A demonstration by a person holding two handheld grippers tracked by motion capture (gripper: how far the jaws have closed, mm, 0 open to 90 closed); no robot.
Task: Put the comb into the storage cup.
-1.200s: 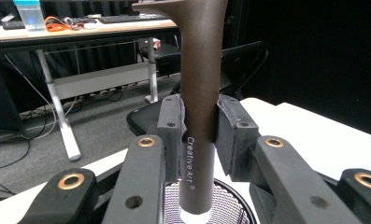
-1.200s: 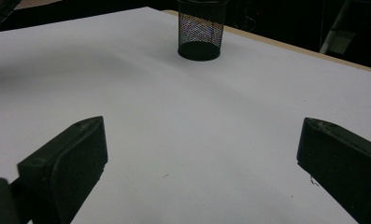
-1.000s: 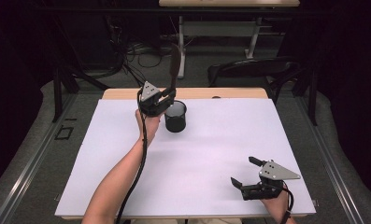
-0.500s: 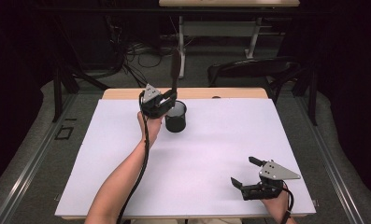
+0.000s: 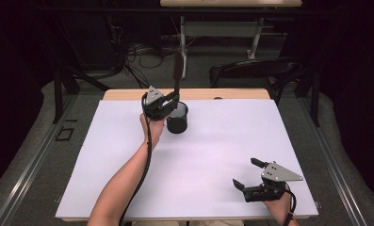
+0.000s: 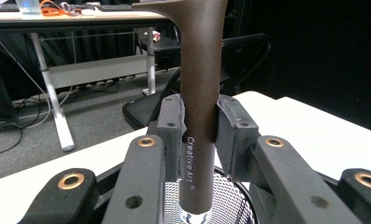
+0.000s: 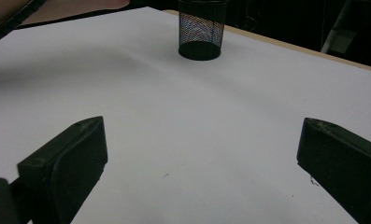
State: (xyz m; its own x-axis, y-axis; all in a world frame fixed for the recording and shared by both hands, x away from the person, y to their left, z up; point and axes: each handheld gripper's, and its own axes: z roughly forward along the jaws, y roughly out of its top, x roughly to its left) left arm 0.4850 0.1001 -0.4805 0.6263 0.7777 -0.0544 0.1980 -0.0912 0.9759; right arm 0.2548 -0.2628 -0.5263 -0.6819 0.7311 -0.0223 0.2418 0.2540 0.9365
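Brown handle held over the mesh cup

The left tool (image 6: 198, 126) pinches the upright brown handle (image 6: 201, 93) above the black mesh cup (image 5: 177, 121), far on the counter (image 5: 213, 155); the right tool (image 5: 253, 176) rests spread, near right.

a lab — bare desks (image 6: 71, 18), floor cables (image 5: 147, 59), dark surroundings

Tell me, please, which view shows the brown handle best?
The left gripper view: the brown handle stands upright, clamped, over the mesh cup. The high view shows it small above the cup.
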